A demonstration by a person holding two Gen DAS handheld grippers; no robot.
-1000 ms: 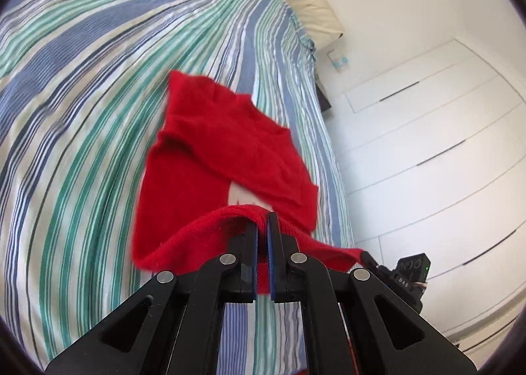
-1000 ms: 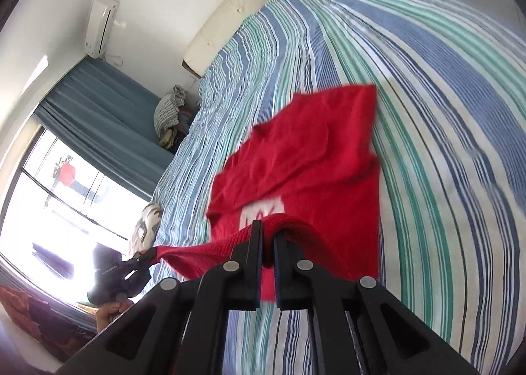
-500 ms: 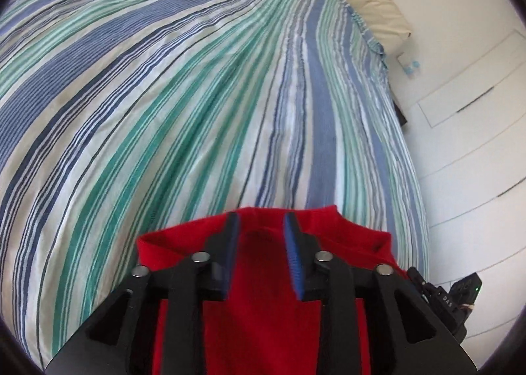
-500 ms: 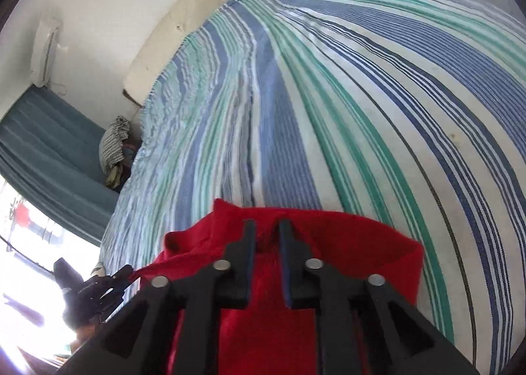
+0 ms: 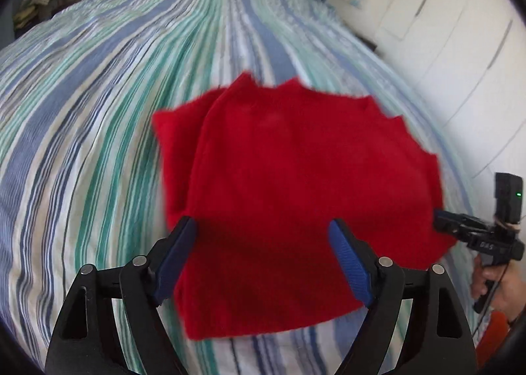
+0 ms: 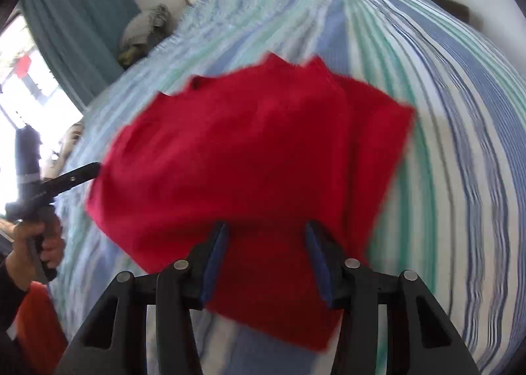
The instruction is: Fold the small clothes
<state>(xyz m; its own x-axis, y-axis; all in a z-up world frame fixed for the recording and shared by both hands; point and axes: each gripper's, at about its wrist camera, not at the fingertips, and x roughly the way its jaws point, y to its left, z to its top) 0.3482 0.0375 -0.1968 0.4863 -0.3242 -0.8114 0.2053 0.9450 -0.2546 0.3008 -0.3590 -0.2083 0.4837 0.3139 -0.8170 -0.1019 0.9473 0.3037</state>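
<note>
Blurred red garment (image 5: 296,177); edges perhaps unfolded.

Both tongs (image 5: 263,243) (image 6: 266,243) opening, downward-tilted

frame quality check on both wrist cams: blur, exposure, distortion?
Left wrist view: motion blur smears the striped bedspread and leaves the red garment with a jagged far edge; the left gripper stays sharp; fisheye vignette darkens the corners. Right wrist view: similar smear on the garment, window at left blown out, bed stripes bent by the lens.
</note>
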